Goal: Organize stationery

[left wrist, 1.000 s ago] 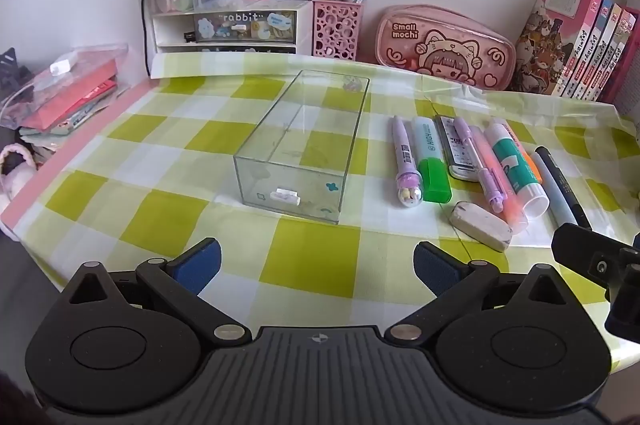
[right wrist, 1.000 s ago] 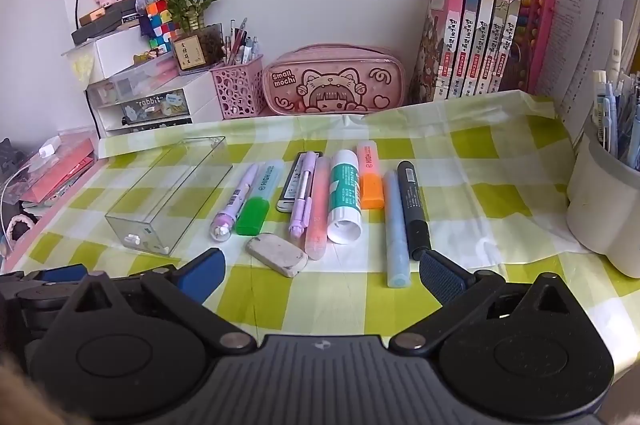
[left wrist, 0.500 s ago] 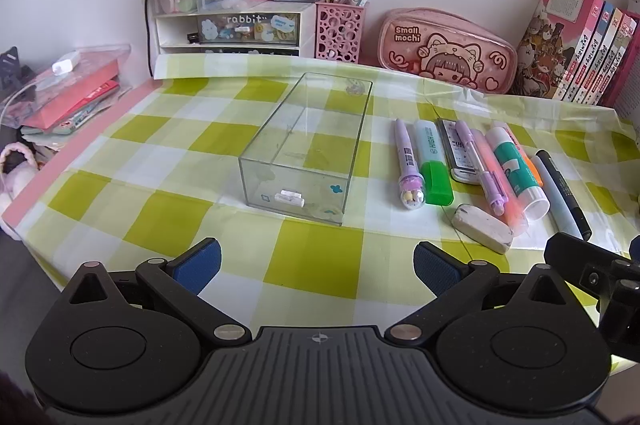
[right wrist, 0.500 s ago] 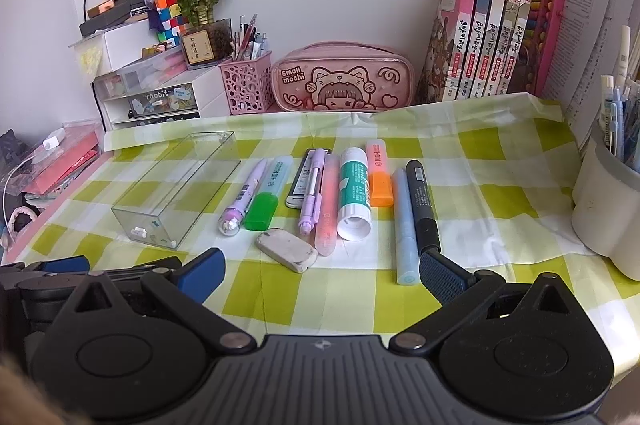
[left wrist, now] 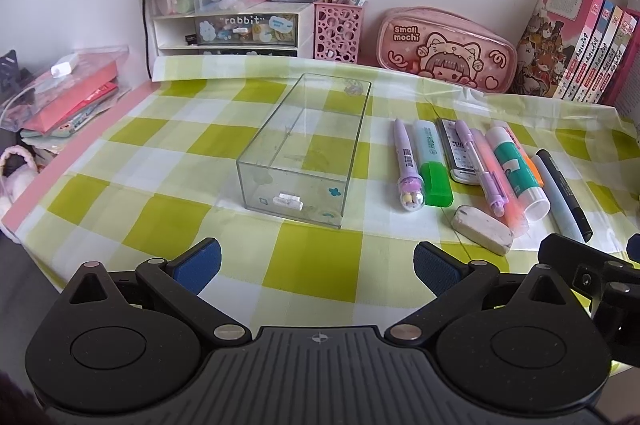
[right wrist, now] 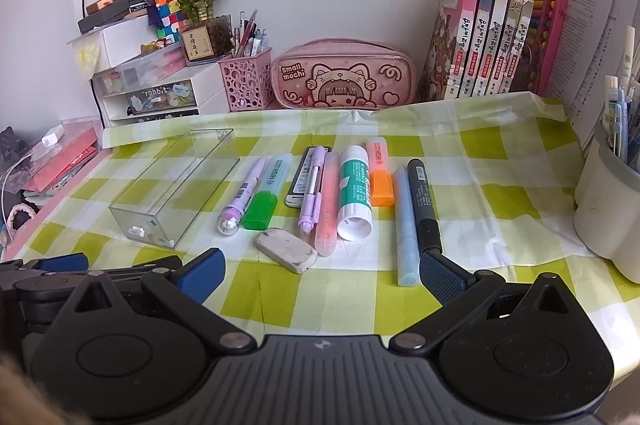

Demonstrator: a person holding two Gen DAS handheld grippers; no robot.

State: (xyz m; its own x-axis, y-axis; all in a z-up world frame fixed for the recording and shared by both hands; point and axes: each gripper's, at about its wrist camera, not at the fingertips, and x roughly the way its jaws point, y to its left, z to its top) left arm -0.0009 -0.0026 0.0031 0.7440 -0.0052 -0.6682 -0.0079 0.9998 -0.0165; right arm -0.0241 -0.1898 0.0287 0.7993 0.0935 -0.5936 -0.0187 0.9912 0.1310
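A clear plastic box (left wrist: 304, 153) (right wrist: 176, 189) lies empty on the green checked cloth. To its right lies a row of stationery: a purple pen (right wrist: 242, 197), a green highlighter (right wrist: 266, 195), a glue stick (right wrist: 354, 199), an orange highlighter (right wrist: 380, 177), a light blue pen (right wrist: 404, 225), a black marker (right wrist: 424, 201) and a worn eraser (right wrist: 286, 245) (left wrist: 482, 229). My left gripper (left wrist: 316, 265) is open and empty, in front of the box. My right gripper (right wrist: 322, 271) is open and empty, just in front of the eraser.
A pink pencil case (right wrist: 344, 77), a pink pen holder (right wrist: 246, 81), white drawers (left wrist: 228, 25) and books (right wrist: 488, 33) line the back wall. A white cup of pens (right wrist: 608, 213) stands at the right. The table's edge runs along the left (left wrist: 60, 165).
Both grippers have moved a little forward toward the table; the right one is now closer to the eraser. Nothing on the table has moved.
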